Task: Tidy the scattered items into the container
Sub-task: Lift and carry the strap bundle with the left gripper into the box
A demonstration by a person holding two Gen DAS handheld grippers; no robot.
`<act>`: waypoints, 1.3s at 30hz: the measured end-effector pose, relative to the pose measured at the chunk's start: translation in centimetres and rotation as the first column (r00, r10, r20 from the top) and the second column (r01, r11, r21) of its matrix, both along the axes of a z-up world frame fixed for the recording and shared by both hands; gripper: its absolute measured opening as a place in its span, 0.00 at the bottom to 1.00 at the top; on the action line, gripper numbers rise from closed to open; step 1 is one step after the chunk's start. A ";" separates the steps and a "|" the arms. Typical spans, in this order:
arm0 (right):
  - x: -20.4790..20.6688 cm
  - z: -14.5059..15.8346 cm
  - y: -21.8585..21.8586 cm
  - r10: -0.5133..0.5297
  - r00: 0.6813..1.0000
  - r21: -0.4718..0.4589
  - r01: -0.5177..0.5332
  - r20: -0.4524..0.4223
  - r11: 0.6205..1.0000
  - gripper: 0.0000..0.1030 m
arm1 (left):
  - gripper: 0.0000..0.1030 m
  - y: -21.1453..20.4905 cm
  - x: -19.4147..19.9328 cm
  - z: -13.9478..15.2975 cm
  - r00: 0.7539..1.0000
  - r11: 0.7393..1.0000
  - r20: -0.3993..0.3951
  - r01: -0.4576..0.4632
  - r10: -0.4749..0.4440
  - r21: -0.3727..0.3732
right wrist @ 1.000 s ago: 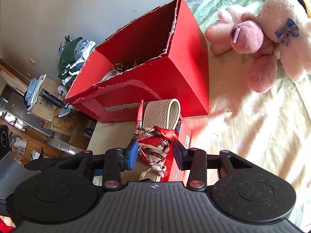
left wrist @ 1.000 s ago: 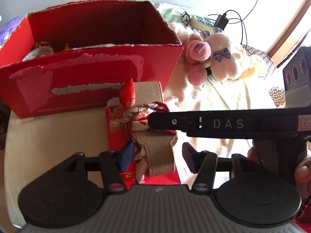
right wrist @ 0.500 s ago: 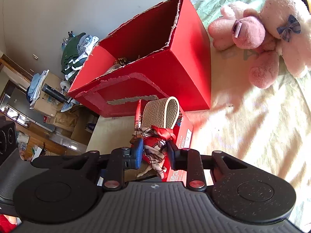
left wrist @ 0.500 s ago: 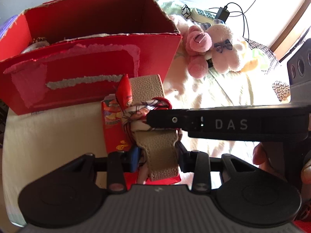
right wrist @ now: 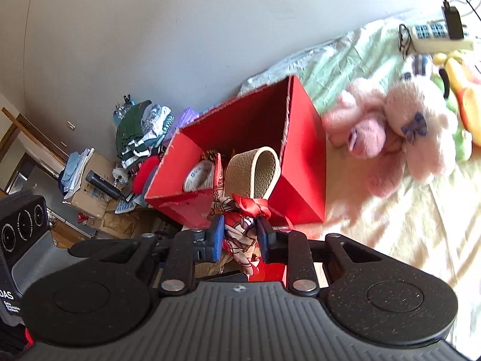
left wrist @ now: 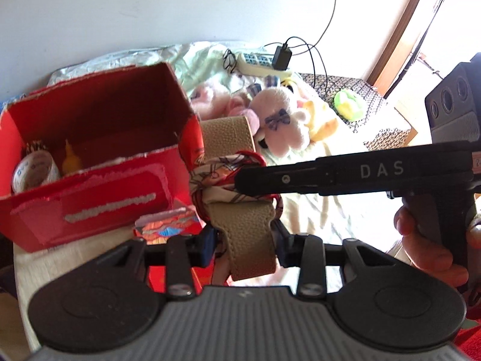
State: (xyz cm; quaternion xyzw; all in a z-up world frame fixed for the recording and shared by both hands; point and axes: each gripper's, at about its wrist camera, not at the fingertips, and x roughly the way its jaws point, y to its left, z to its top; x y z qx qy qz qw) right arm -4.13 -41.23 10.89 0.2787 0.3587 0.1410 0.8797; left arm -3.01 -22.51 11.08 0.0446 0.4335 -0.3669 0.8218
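From the left wrist, the left gripper (left wrist: pixel 243 242) had its two fingers pressed on the bottom of the tan strap (left wrist: pixel 240 207), one on each side. The strap stood just right of the red box (left wrist: pixel 99 180), up as high as its rim. It looked lifted so it could go over the wall and in. The right gripper (left wrist: pixel 255 177) came across from the right of the box and pinched the scarf (left wrist: pixel 216 177) tied round the strap. Two grips likely kept the floppy strap from swinging. A tape roll (left wrist: pixel 34 170) and something yellow lay inside the box. A flat red packet (left wrist: pixel 168 225) lay at the foot of the box, partly hidden by the gripper.

From the right wrist, the right gripper (right wrist: pixel 239 238) had narrow fingers holding the scarf (right wrist: pixel 240 228). The strap (right wrist: pixel 255 174) looped up in front of the box (right wrist: pixel 303 174), near its open top. The left gripper's fingers were hidden here. The toys right of the box were blurry.
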 end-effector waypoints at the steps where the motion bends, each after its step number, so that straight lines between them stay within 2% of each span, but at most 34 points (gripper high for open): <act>1: 0.6 0.7 0.2 0.003 1.000 -0.022 -0.002 0.021 1.000 0.24 | 0.38 0.1 0.7 0.5 1.000 1.000 0.007 0.003 -0.003 -0.011; 7: 5.5 3.8 1.8 0.029 0.992 -0.156 -0.009 0.123 0.988 0.24 | 0.39 1.0 6.0 3.6 0.996 1.000 0.085 -0.001 0.002 -0.009; 11: 9.7 3.6 2.4 0.036 0.993 -0.173 -0.017 0.110 0.985 0.23 | 0.38 2.0 10.0 4.1 0.998 0.999 0.062 -0.030 0.032 -0.031; 15: 13.2 2.1 3.6 0.051 0.998 -0.197 -0.040 0.049 0.980 0.23 | 0.38 2.6 13.4 2.6 0.999 0.999 -0.005 -0.043 0.043 -0.013; 22: 17.3 -1.7 5.5 0.074 0.991 -0.230 -0.098 -0.111 0.968 0.23 | 0.39 2.7 17.1 -2.4 0.991 0.996 -0.130 -0.028 0.039 0.088; 29: 20.2 -4.3 6.5 0.092 0.970 -0.267 -0.153 -0.226 0.951 0.23 | 0.39 1.8 20.3 -6.0 0.969 0.987 -0.245 0.002 0.038 0.161; 33: 21.6 -5.8 6.4 0.091 0.951 -0.228 -0.163 -0.296 0.960 0.23 | 0.39 1.4 21.4 -7.4 0.956 0.977 -0.289 0.019 0.044 0.214; 39: 23.2 -7.0 7.3 0.092 0.927 -0.233 -0.186 -0.365 0.955 0.23 | 0.39 1.3 22.7 -8.8 0.938 0.963 -0.341 0.030 0.065 0.267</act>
